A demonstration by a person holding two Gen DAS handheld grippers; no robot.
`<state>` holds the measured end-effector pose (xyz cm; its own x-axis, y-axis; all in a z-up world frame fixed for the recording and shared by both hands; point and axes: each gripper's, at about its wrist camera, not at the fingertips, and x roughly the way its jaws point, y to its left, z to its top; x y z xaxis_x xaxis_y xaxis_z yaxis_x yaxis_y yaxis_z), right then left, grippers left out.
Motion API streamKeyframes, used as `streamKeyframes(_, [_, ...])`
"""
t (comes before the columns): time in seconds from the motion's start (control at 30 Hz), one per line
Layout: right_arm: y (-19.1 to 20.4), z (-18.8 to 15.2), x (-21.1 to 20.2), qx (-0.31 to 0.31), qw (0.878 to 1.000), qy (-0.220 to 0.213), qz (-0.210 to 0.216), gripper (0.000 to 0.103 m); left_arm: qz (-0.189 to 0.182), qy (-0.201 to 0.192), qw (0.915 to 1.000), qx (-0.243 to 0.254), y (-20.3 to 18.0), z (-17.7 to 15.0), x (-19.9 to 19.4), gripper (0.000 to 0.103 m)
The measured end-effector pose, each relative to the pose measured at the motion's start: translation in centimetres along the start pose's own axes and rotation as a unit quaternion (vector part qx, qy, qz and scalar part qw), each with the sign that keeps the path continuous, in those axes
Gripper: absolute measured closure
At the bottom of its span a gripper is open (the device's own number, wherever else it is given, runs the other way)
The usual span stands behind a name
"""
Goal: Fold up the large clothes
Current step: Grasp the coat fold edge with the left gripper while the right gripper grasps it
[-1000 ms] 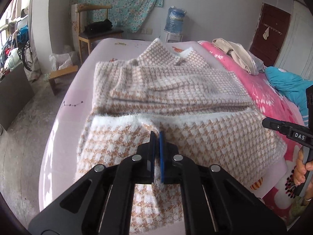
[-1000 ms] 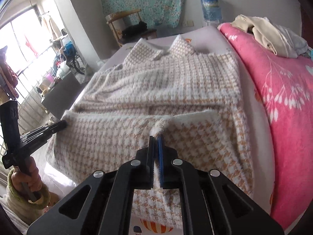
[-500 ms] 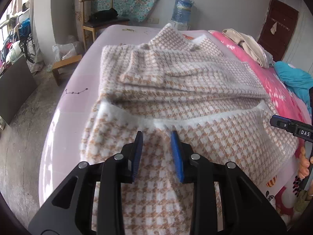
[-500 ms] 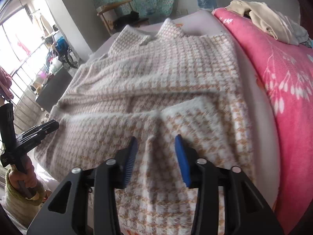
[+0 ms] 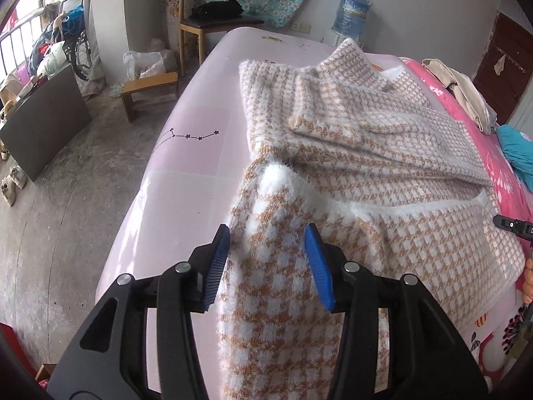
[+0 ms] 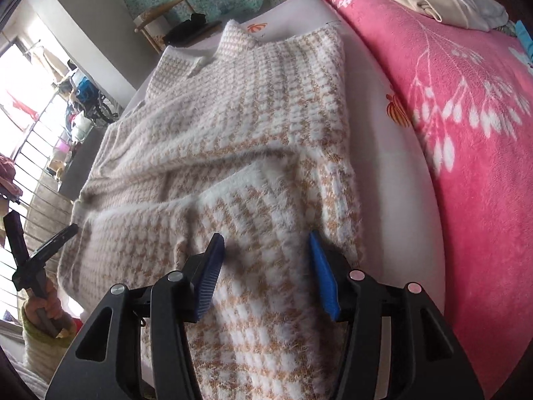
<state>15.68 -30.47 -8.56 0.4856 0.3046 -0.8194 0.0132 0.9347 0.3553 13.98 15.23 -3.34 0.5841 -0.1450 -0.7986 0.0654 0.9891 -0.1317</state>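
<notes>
A: Why is the sweater (image 5: 383,173) spread across the bed (image 5: 200,153) like that?

B: A flat, wide bed gives a big garment room. It lies on the pale pink sheet, collar at the far end, sleeves crossed over the chest, and the bottom part turned up over the body so the white fuzzy hem (image 6: 233,186) runs across the middle.

A: So the fold looks laid down?

B: I'd judge so. The pink blanket (image 6: 466,133) is just beside it, not under it, so nothing bunches the knit.

A: And the left claw (image 5: 266,260)?

B: Its jaws have just been opening; they stand partly apart over the folded layer near the sweater's left edge, pads off the cloth, holding nothing.

A: The right claw (image 6: 266,266)?

B: Same, near the right edge: jaws just opened, knit below them, nothing pinched. One claw per corner keeps the fold square
</notes>
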Motion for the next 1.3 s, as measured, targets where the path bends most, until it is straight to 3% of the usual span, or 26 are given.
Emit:
streamKeyframes(0.2, [0.6, 0.1, 0.7, -0.019, 1.000, 0.004, -0.018, 0.053, 0.006, -0.015, 0.9998, 0.011, -0.3, 0.3, 0.3, 0.059])
streamKeyframes(0.3, [1.5, 0.0, 0.8, -0.037, 0.998, 0.002, -0.042, 0.066, 0.007, -0.024, 0.9991, 0.034, -1.1, 0.3, -0.1, 0.078])
streamKeyframes(0.47, [2.3, -0.7, 0.8, -0.059, 0.997, -0.002, -0.057, 0.078, 0.038, -0.020, 0.9968, 0.067, -2.1, -0.2, 0.2, 0.078])
streamKeyframes(0.67, [2.0, -0.9, 0.5, -0.053, 0.998, -0.010, -0.043, 0.091, 0.037, -0.007, 0.9974, 0.061, -1.8, -0.3, 1.3, 0.078])
streamKeyframes(0.77, [2.2, -1.3, 0.0, -0.057, 0.997, -0.021, -0.049, 0.093, 0.041, -0.014, 0.9966, 0.070, -2.1, -0.5, 1.0, 0.089])
streamKeyframes(0.9, [3.2, -1.3, -1.7, -0.065, 0.994, -0.055, -0.064, 0.094, 0.044, -0.040, 0.9958, 0.069, -2.5, -0.3, -0.4, 0.096])
streamKeyframes(1.13, [5.5, 1.0, -7.1, -0.105, 0.980, -0.146, -0.088, 0.095, 0.040, -0.138, 0.9871, 0.070, -3.7, 3.3, -5.1, 0.097])
streamKeyframes(1.23, [5.6, 2.3, -7.4, -0.112, 0.974, -0.166, -0.109, 0.095, 0.042, -0.151, 0.9854, 0.066, -3.8, 4.7, -4.5, 0.097])
streamKeyframes(1.3, [4.9, 2.9, -6.5, -0.100, 0.977, -0.160, -0.105, 0.095, 0.038, -0.138, 0.9879, 0.060, -3.7, 5.0, -3.1, 0.097])
